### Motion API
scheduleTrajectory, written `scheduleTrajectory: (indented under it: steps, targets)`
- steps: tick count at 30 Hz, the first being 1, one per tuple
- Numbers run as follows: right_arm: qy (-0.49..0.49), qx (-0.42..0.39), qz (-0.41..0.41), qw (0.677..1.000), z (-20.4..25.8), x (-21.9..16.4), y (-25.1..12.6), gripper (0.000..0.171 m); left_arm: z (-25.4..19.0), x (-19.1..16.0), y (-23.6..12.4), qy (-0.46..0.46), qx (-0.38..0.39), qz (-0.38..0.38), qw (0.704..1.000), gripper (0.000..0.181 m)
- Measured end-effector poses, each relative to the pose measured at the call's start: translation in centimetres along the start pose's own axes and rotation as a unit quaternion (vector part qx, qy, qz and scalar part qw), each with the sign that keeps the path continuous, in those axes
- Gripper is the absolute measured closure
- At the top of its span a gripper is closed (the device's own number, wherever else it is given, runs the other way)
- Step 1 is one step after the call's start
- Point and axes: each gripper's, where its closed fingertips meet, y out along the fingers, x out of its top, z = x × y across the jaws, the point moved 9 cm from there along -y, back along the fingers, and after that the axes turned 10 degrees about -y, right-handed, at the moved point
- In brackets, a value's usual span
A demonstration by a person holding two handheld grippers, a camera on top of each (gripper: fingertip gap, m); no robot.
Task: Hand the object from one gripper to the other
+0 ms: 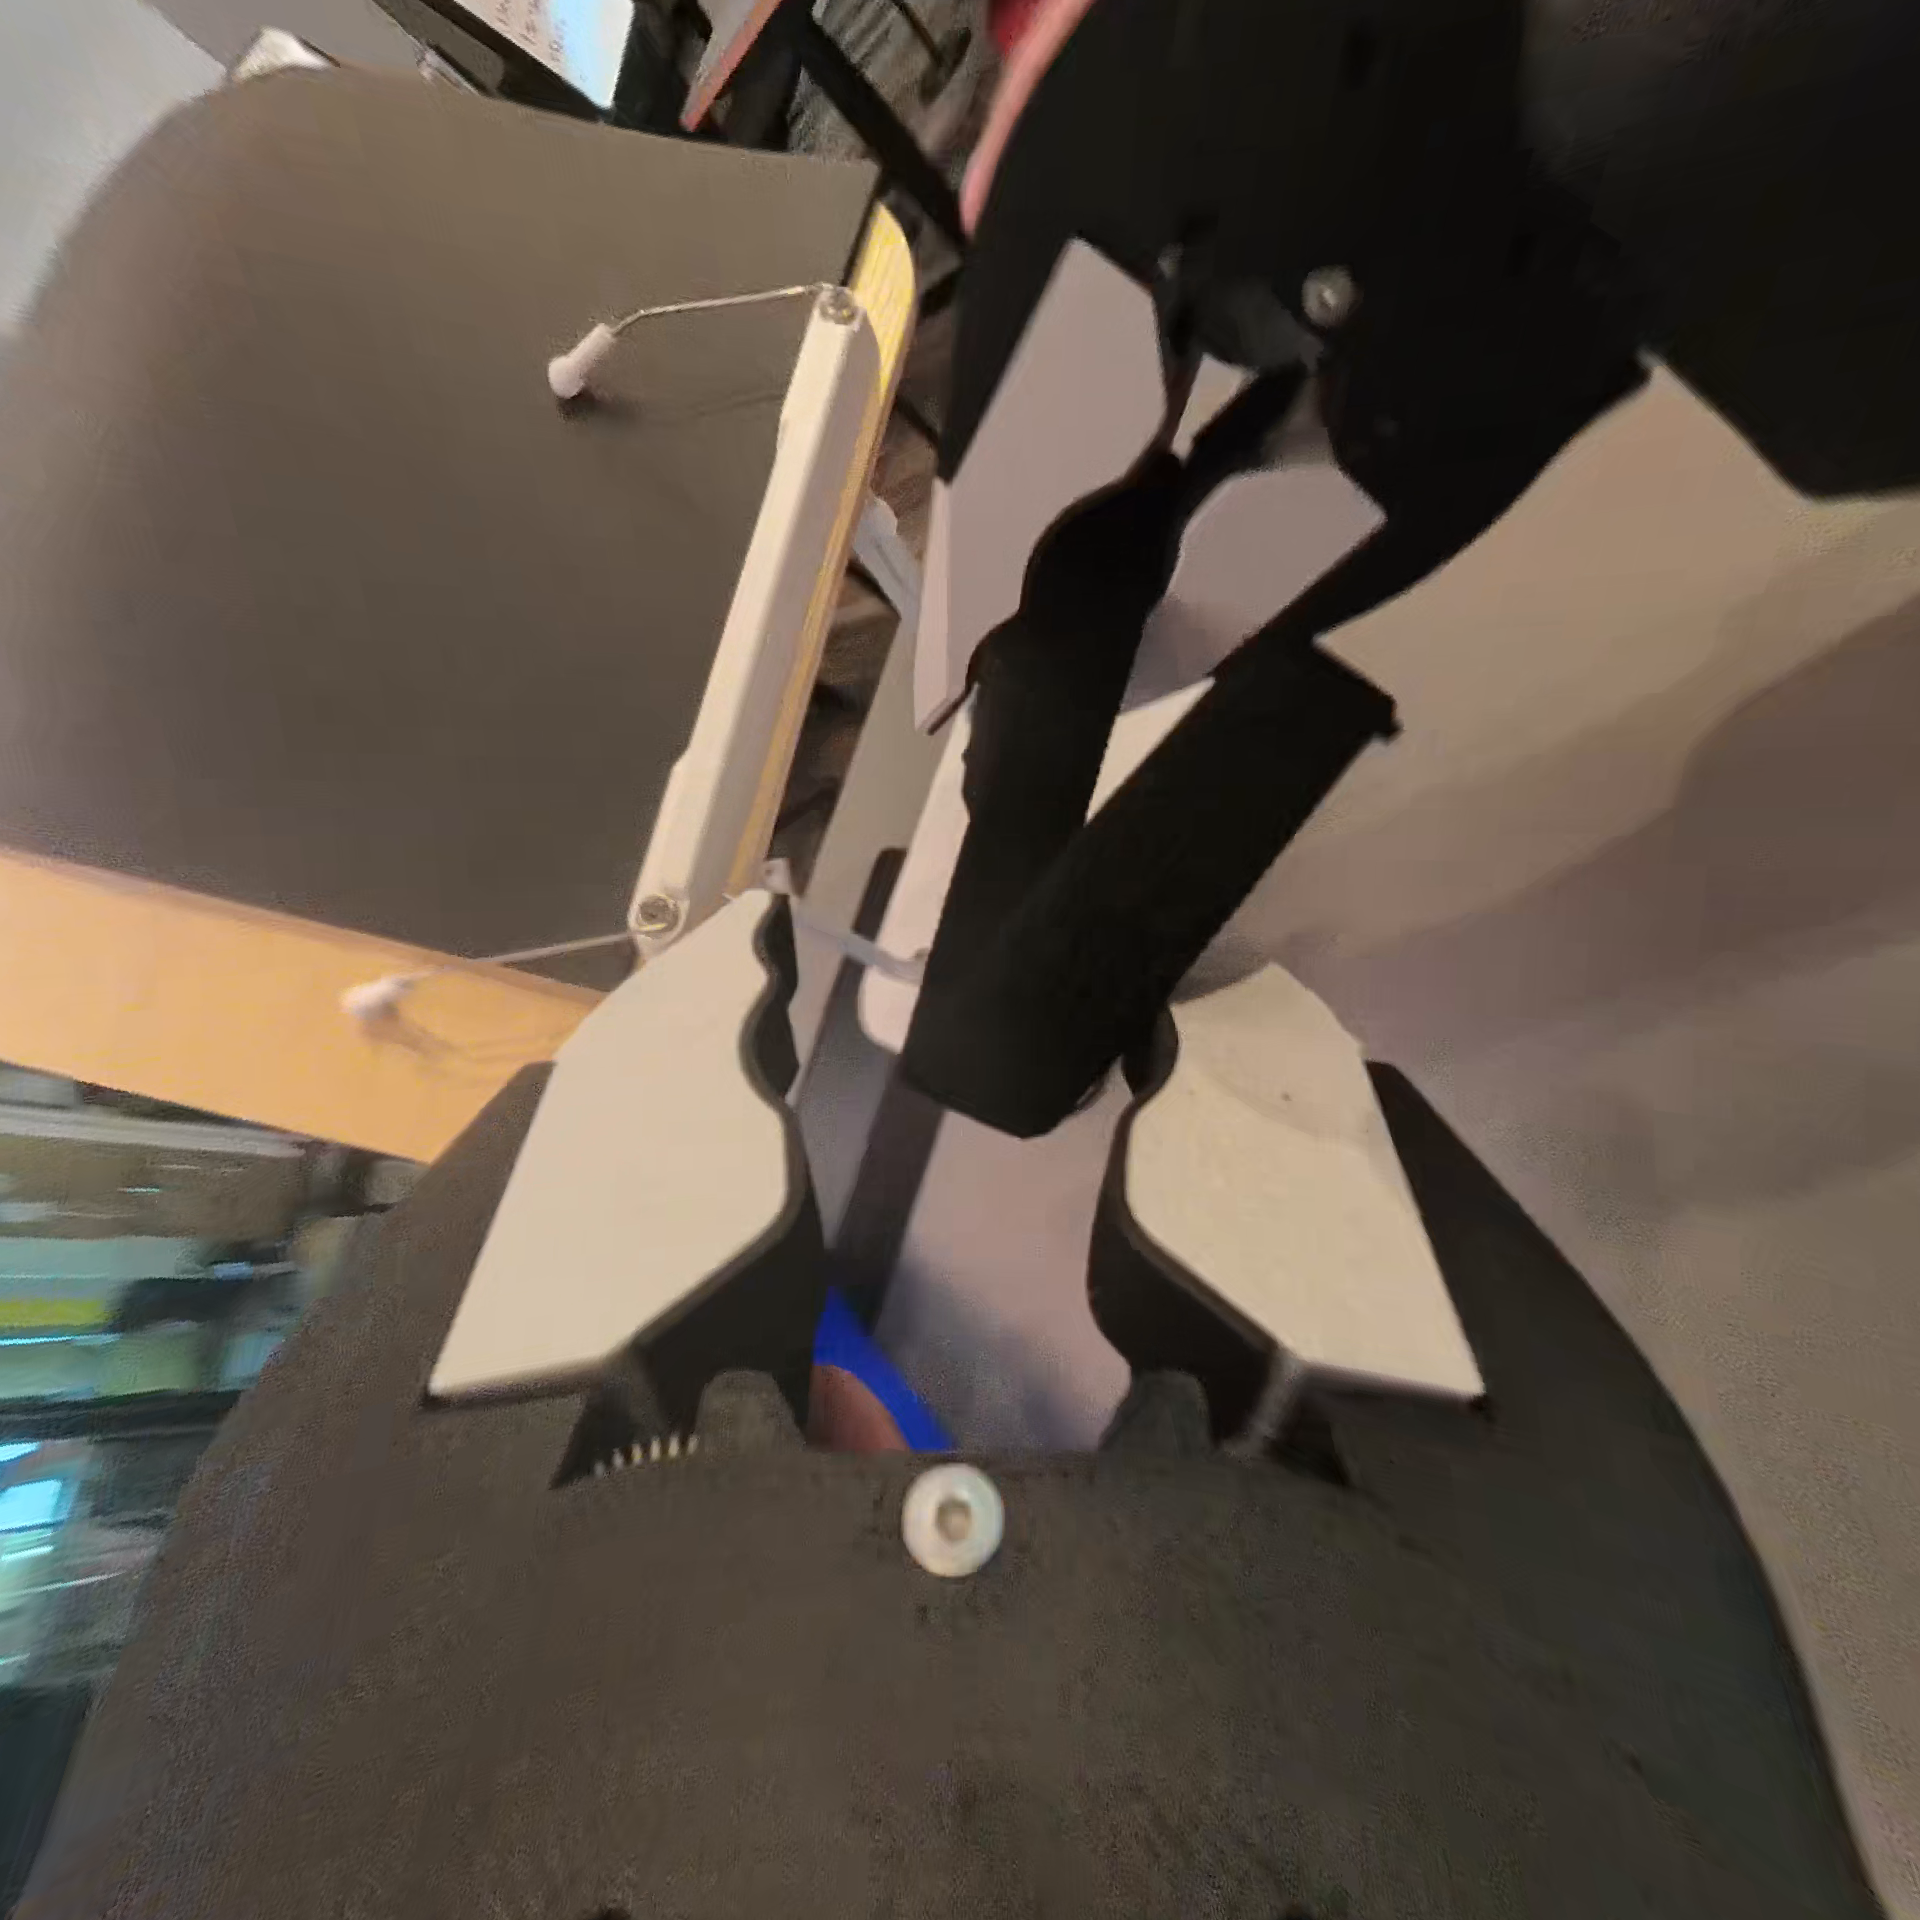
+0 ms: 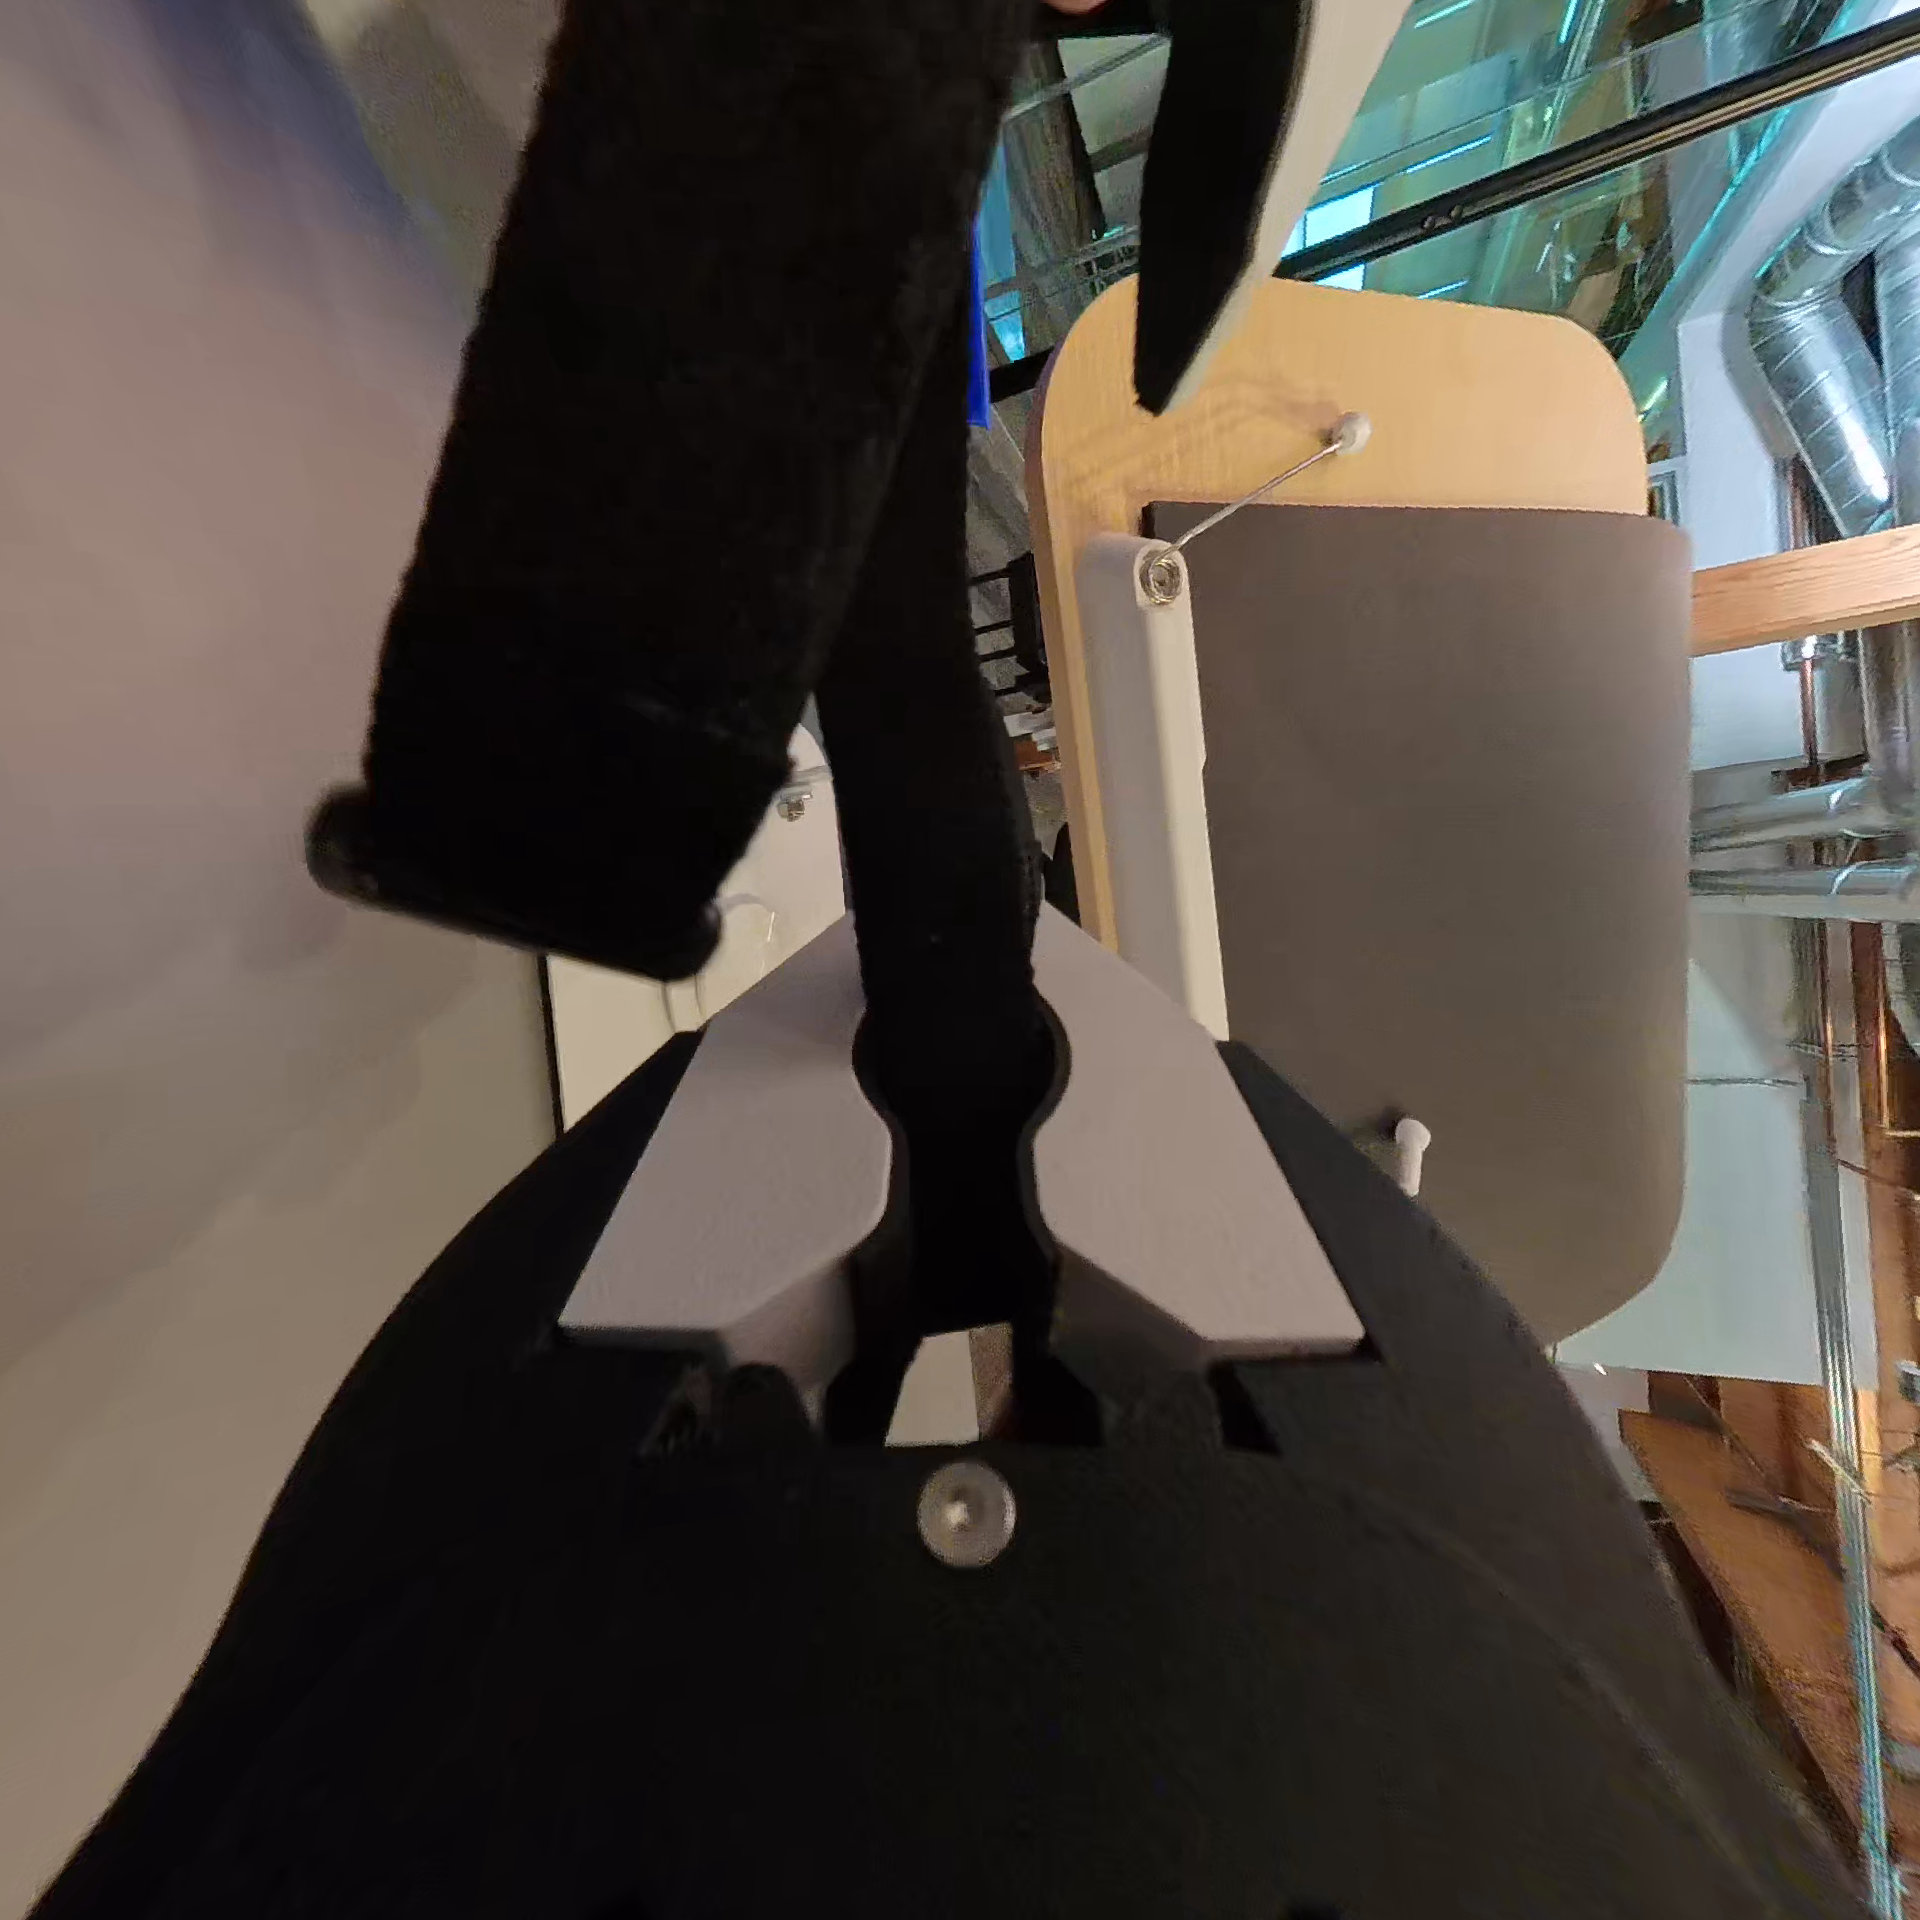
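Observation:
A long black fabric object [image 2: 665,468] hangs folded in the air. In the right wrist view my right gripper [image 2: 945,935] is shut on its narrow part, and its wide hemmed end [image 2: 520,842] sticks out to the left. In the left wrist view the right gripper [image 1: 1174,468] comes in from the upper right with the object [image 1: 1101,883] in it. My left gripper [image 1: 1023,956] is open, and the object's end lies between its white fingers, against the right one. One left finger [image 2: 1226,208] shows at the top of the right wrist view.
A wooden board [image 2: 1351,384] carries a dark grey panel [image 1: 416,520], a white bar [image 1: 769,623] and thin wire springs, close behind the grippers. A pale wall [image 1: 1610,935] fills the right side. Metal ducts [image 2: 1808,364] and glass railings lie farther off.

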Motion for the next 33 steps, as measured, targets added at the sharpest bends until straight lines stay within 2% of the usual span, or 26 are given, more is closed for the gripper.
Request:
scheduleTrajectory:
  steps: [3,5,11,19,22,28,33]
  targets:
    - [-0.001,0.003,0.005,1.0,0.1,0.0,0.1,0.164,-0.8,0.0,0.3,0.082,0.042,0.04,0.995,0.116]
    - [-0.002,0.003,0.006,1.0,0.0,0.1,0.1,0.164,-1.1,0.1,0.5,0.103,0.054,0.043,0.992,0.12]
    - [-0.013,-0.012,0.001,1.0,-0.3,0.9,-0.3,0.165,-1.0,-0.3,1.0,0.126,0.091,0.06,0.986,0.156]
    - [-0.031,-0.037,0.0,0.999,-0.4,1.3,-0.3,0.161,-0.7,-0.7,1.2,0.124,0.106,0.07,0.984,0.162]
    - [-0.015,-0.037,-0.012,0.999,-0.6,1.3,-0.4,0.154,-0.4,-0.9,1.0,0.121,0.108,0.073,0.984,0.166]
    - [0.035,-0.01,-0.067,0.997,-1.4,0.4,-1.3,0.12,0.8,-1.2,0.7,0.042,0.094,0.065,0.992,0.167]
    - [0.053,0.013,-0.127,0.99,-2.3,1.3,-3.0,0.107,1.2,-1.4,0.7,0.033,0.104,0.069,0.992,0.168]
